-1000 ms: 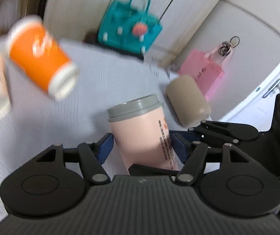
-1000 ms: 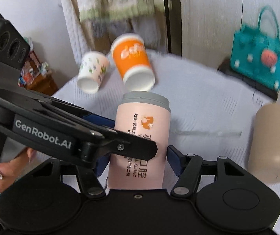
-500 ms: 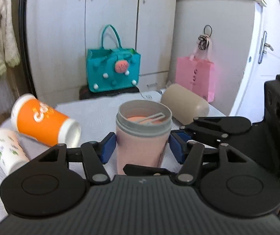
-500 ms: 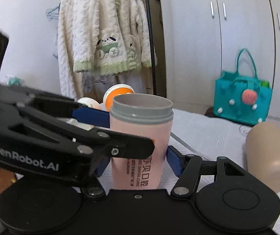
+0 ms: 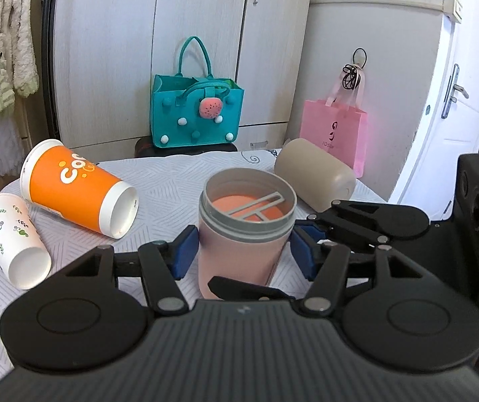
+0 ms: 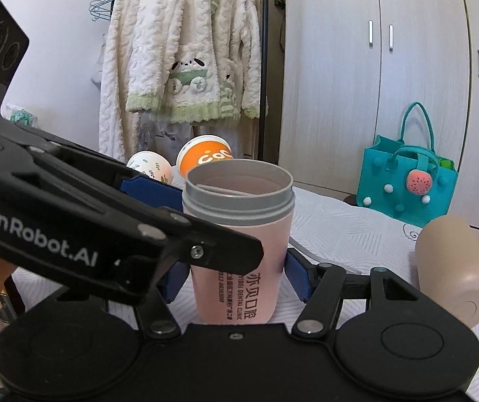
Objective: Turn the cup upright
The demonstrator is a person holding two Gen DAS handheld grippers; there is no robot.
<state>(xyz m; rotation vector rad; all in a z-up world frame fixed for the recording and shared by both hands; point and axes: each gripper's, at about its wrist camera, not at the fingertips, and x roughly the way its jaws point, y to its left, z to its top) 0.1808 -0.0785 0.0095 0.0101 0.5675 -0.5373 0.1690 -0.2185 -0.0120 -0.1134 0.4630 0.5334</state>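
Now pink cup (image 5: 242, 234) upright, gray insert inside; both grippers' fingers (image 5: 184, 251) spread, not gripping.

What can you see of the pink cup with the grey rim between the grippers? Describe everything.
The pink cup with the grey rim stands upright on the white patterned tablecloth, mouth open upward. Its matte, plastic-looking body carries dark printed text on one side. Inside sits an orange-pink floor crossed by a grey strut. The blue pads of the left gripper and the right gripper flank its sides; contact cannot be judged.
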